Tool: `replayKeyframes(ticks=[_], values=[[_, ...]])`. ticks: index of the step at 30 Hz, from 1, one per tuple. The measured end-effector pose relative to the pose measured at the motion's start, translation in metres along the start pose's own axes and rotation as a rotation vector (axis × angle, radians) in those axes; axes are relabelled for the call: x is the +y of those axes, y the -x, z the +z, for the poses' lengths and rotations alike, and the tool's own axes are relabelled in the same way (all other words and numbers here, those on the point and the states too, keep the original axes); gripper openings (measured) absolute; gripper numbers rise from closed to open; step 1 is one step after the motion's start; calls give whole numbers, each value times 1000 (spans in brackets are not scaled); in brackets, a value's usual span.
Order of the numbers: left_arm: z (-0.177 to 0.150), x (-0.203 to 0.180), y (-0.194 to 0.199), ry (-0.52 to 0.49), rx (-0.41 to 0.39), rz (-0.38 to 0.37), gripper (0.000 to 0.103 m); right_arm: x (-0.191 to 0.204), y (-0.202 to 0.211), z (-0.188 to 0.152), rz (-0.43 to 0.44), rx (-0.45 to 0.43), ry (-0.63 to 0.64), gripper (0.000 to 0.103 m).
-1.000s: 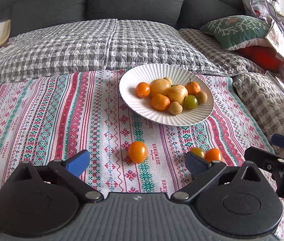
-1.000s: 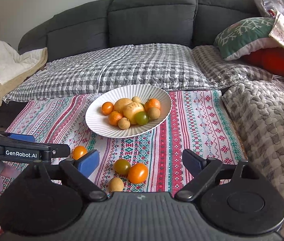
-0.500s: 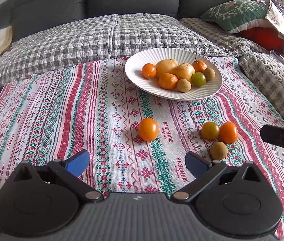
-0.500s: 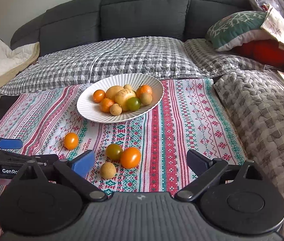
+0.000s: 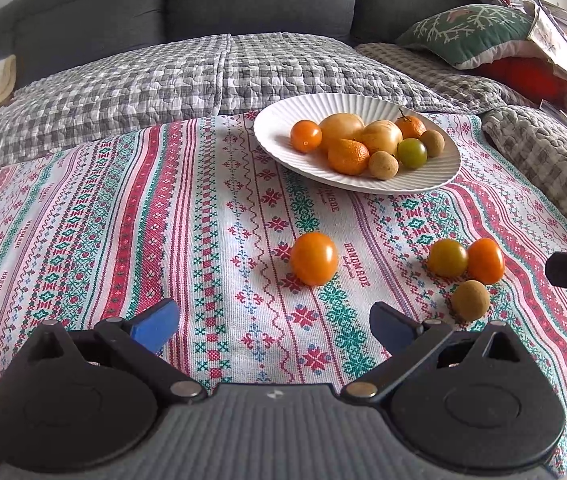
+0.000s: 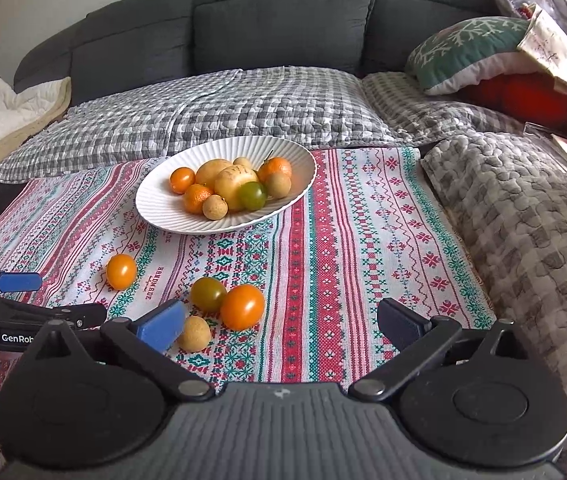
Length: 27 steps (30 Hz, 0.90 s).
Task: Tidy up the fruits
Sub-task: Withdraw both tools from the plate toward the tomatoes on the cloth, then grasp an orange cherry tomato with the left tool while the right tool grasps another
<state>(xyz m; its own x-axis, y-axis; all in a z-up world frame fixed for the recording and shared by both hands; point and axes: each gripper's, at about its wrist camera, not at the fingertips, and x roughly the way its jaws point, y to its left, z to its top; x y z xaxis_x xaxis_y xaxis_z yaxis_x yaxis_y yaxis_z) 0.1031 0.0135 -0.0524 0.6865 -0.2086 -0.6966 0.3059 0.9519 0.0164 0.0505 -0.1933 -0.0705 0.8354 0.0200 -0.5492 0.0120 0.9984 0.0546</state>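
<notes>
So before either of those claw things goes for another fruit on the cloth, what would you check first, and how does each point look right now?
1. Left gripper empty and open: ok, nothing between its fingers.
2. Right gripper empty: ok; its jaws are opening, nothing between them.
3. Lone orange tomato free to grab: ok, it lies apart from the other fruit, ahead of the left gripper.
4. Cluster of orange tomato, greenish tomato and small brown fruit: not ok, they lie so close that a grab may nudge neighbours.
5. Room on the white plate: ok, bare rim on its left side.
6. Grippers clear of each other: cannot tell.
</notes>
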Motion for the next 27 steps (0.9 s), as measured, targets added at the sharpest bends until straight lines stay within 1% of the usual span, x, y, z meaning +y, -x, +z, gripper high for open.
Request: replayKeyframes(ticks=[5, 7, 9, 10, 11, 13, 15, 17, 18, 20, 21, 23, 25, 27], values=[[4, -1, -6, 21, -33, -27, 102, -1, -11, -6, 24, 36, 10, 102], [7, -5, -8, 22, -43, -32, 100, -3, -17, -9, 27, 52, 9, 102], [8, -8, -14, 28, -41, -30, 94, -4, -22, -11, 13, 68, 9, 102], [9, -8, -17, 35, -36, -30, 87, -4, -25, -13, 5, 73, 7, 102], [9, -9, -19, 43, -33, -31, 83, -5, -27, -13, 1, 76, 3, 102], [10, -9, -23, 62, -42, -23, 81, -5, -30, -14, 0, 78, -4, 101], [11, -10, -24, 83, -45, -27, 74, -4, -34, -14, -11, 77, -2, 99], [11, -12, -26, 94, -43, -29, 63, -2, -39, -14, -24, 80, 3, 97], [12, -13, -27, 92, -45, -28, 61, -1, -42, -13, -27, 82, 7, 96], [12, -17, -27, 88, -42, -26, 50, 2, -45, -14, -32, 81, 14, 94], [12, -18, -28, 87, -41, -23, 48, 4, -46, -13, -38, 81, 22, 93], [12, -19, -30, 87, -37, -14, 37, 9, -48, -13, -47, 75, 38, 92], [13, -19, -30, 94, -31, -11, 32, 13, -50, -11, -45, 70, 48, 90], [13, -20, -30, 98, -29, -9, 32, 16, -52, -10, -45, 65, 58, 84]])
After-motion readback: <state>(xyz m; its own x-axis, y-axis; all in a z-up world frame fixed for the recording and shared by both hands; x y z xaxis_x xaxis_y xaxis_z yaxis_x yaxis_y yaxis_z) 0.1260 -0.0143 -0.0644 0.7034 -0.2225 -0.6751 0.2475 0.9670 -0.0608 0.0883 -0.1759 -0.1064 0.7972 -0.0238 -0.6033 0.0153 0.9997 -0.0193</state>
